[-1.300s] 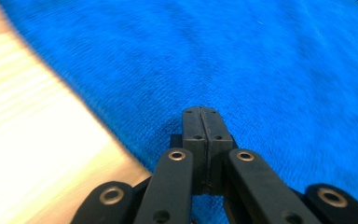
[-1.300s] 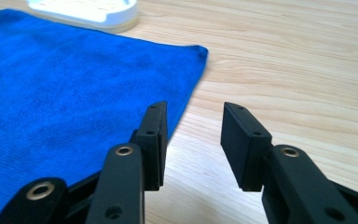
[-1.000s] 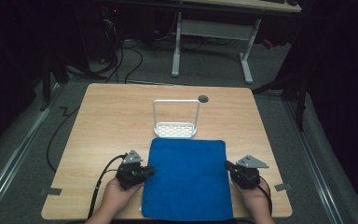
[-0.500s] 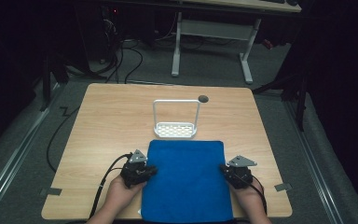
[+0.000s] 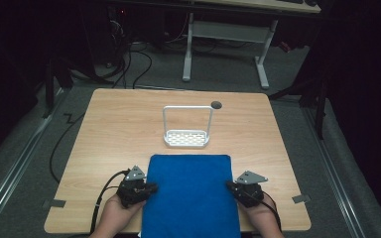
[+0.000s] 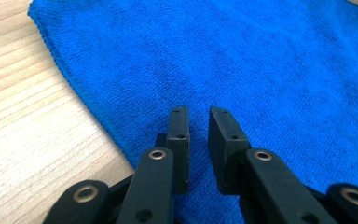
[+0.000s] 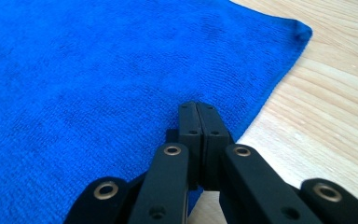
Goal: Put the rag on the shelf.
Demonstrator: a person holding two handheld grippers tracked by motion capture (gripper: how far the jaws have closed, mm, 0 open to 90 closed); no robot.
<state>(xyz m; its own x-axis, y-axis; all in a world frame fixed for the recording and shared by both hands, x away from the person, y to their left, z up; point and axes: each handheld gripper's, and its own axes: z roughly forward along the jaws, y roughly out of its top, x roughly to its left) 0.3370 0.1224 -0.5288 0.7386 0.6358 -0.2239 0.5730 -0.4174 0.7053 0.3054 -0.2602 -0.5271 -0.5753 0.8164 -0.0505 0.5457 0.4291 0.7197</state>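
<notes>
1. At the left of the high view, the left gripper (image 5: pixel 149 187) is held at the left edge of a blue cloth (image 5: pixel 191 196), with a hand (image 5: pixel 116 215) behind it and a black cable (image 5: pixel 101 198) trailing from it over the wooden table (image 5: pixel 119 134).
2. In the left gripper view, the left gripper (image 6: pixel 199 119) is seen with its jaws set a narrow gap apart above the cloth (image 6: pixel 242 65); nothing is seen between them.
3. The cloth is spread flat on the near middle of the table, its near end reaching the table's near edge. It is a rectangle of deep blue, with a fine, short, towel-like pile and a stitched border.
4. Just beyond the cloth's far edge, a white rack (image 5: pixel 187 128) with a perforated base and a tall wire frame is set upright; a small dark round hole (image 5: pixel 217 104) is seen in the table beside it.
5. At the right edge of the cloth, the right gripper (image 5: pixel 229 185) is held by the other hand (image 5: pixel 258 218).
6. In the right gripper view, the right gripper (image 7: pixel 199 112) is seen with its jaws pressed together at the cloth's (image 7: pixel 98 74) edge; whether cloth is pinched between them cannot be told.
</notes>
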